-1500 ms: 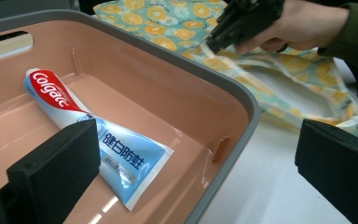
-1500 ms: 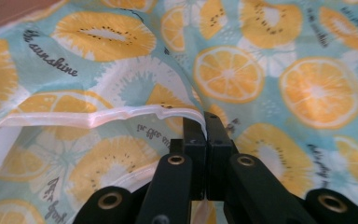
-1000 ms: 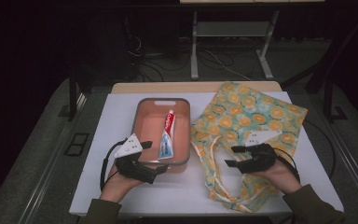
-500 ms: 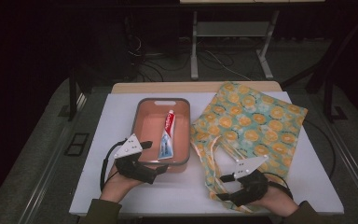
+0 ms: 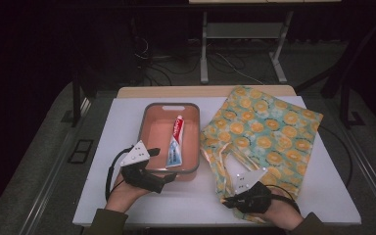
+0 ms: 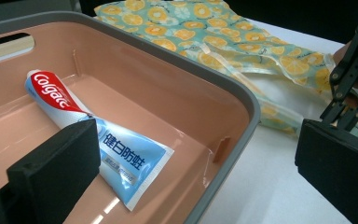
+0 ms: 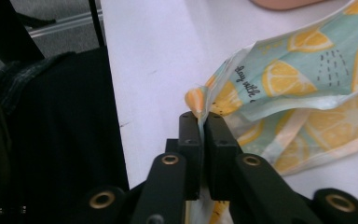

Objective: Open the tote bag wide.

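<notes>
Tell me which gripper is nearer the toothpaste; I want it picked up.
Left. The left gripper sits at the tub's near edge, just short of the toothpaste; the right gripper is off beside it, clamping the bag.

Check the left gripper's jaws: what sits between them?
In the left gripper view, the left gripper stands open, its jaws straddling the near corner of the pink bin; the flat end of the toothpaste tube lies between them, untouched.
</notes>
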`<state>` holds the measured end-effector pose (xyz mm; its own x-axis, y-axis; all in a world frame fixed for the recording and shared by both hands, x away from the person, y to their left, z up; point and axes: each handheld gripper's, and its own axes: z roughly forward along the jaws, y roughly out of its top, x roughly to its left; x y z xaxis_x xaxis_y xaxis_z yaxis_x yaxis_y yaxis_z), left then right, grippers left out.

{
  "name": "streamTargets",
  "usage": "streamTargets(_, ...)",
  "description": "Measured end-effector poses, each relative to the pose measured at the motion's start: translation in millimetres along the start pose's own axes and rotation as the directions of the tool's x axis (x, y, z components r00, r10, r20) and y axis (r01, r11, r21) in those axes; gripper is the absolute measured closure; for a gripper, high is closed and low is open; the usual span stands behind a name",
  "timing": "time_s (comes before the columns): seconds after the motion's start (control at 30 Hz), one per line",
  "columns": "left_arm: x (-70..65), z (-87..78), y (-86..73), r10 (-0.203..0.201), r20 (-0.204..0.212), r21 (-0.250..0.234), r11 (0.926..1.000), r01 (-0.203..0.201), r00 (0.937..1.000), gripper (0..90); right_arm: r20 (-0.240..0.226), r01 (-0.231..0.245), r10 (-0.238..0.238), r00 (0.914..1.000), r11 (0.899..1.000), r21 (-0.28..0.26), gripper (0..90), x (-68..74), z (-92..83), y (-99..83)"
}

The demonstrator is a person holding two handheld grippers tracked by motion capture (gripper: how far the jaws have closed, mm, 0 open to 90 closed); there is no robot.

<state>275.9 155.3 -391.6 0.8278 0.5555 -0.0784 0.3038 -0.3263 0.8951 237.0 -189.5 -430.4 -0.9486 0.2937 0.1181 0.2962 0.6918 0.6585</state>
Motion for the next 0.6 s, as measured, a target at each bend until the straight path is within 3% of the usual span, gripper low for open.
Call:
streamTargets(0.2, 0.0, 0.0, 0.1, 0.000, -0.001, 0.001, 1.0000, 0.000, 1.0000, 0.0, 0.023, -0.017, 0.019, 0.9996, 0.997, -0.071, 88.2, -9.0, -17.1, 2.6)
streamTargets(0.33, 0.1, 0.0, 0.1, -0.002, 0.000, 0.000, 1.0000, 0.002, 1.0000, 0.0, 0.093, -0.055, 0.070, 0.9933, 0.988, -0.147, 88.6, -28.6, -40.6, 3.4)
streamTargets(0.4, 0.1, 0.0, 0.1, -0.002, 0.000, 0.000, 1.0000, 0.002, 1.0000, 0.0, 0.104, -0.063, 0.081, 0.9913, 0.984, -0.164, 88.6, -33.6, -45.3, 3.0)
streamTargets(0.6, 0.1, -0.1, 0.1, -0.002, 0.000, 0.000, 1.0000, 0.002, 1.0000, 0.0, 0.223, -0.112, 0.167, 0.9603, 0.964, -0.241, 88.8, -72.0, -75.5, -0.8)
